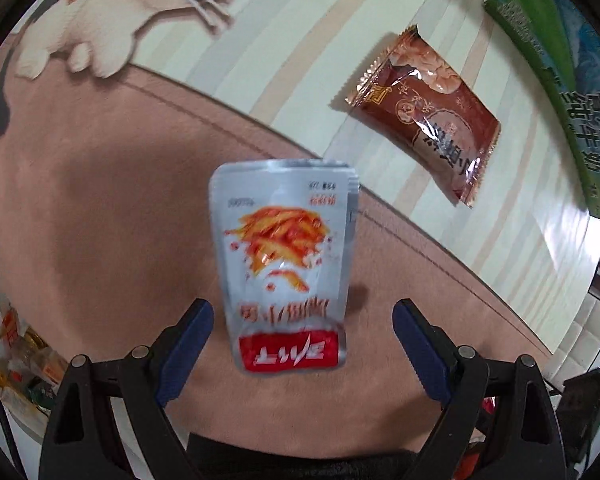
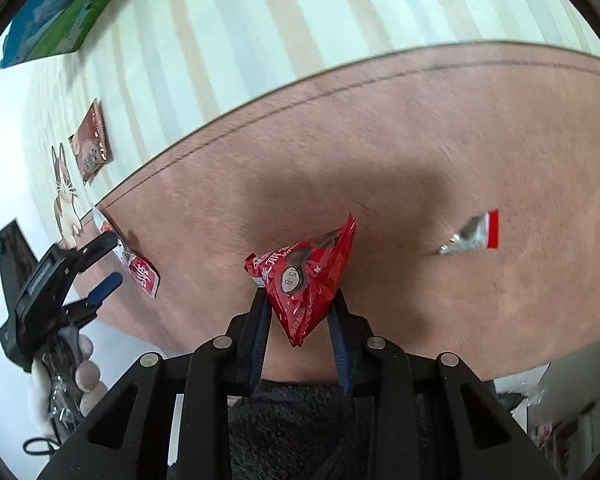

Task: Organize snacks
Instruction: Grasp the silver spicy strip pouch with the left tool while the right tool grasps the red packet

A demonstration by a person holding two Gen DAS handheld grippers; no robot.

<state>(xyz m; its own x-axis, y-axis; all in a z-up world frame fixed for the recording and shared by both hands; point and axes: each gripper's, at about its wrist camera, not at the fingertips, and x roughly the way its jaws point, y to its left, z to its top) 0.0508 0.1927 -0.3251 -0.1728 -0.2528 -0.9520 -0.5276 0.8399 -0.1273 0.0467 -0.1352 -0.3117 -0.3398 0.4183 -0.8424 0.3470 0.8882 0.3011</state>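
Observation:
A silver snack pouch (image 1: 286, 268) with red fish print lies on the pink mat (image 1: 100, 200). My left gripper (image 1: 304, 320) is open, its blue fingers either side of the pouch's near end and apart from it. It also shows in the right wrist view (image 2: 112, 260), beside the same pouch (image 2: 138, 268). My right gripper (image 2: 300, 304) is shut on a red triangular snack packet (image 2: 306, 280), held above the mat. A brown snack packet (image 1: 422, 114) lies on the striped cloth; it shows small in the right wrist view (image 2: 90, 142).
A green and blue carton (image 1: 560, 72) lies at the far right of the striped cloth (image 1: 300, 60). A small silver and red wrapper (image 2: 472, 234) lies on the mat to the right. Several snacks are piled at the lower left (image 1: 24, 364).

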